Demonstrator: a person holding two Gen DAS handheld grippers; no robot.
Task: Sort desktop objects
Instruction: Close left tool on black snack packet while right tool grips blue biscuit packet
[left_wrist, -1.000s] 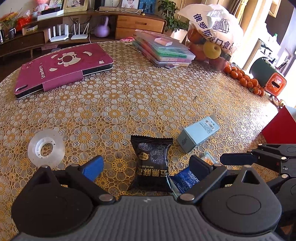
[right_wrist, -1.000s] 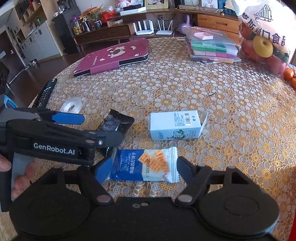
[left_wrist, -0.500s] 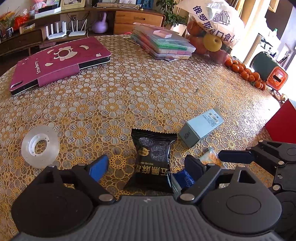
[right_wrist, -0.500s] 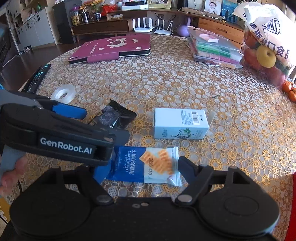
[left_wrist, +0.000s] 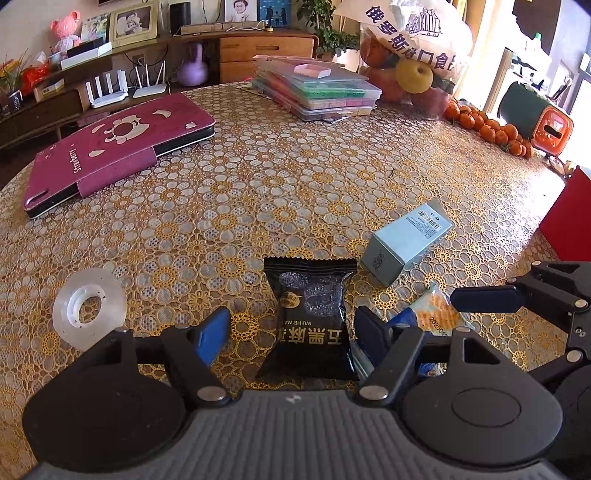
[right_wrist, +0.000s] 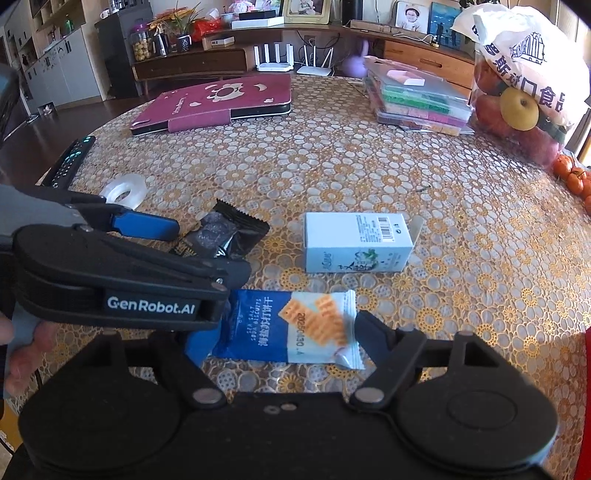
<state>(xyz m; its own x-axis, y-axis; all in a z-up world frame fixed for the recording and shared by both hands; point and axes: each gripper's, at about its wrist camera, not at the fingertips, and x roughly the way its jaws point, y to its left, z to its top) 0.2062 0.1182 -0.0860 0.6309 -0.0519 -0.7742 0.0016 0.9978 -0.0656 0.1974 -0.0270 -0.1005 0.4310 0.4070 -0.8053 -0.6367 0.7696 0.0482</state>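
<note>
Now my left tongs (left_wrist: 290, 328) are closing in on the black packet (left_wrist: 309, 321), narrower than they were a second ago. The packet is lying between the jaws, and the pads are not pressing it yet: there is still bare cloth showing on the left side. My right tongs (right_wrist: 280, 332) are standing wide and narrowing slightly around the blue cracker packet (right_wrist: 284, 326), which is lying flat between them, not gripped so far as I can tell.

Taking the white box (right_wrist: 356, 242) as the mark: the black packet is lying just left of it, the blue one just in front of it, nearer me. The tape roll (right_wrist: 123, 188) is sitting farther left, beyond the black packet.

Both hands have hardly moved, so I am reading this as the grasp beginning on both packets at once. Neither is lifted, so no sorting is done yet.
</note>
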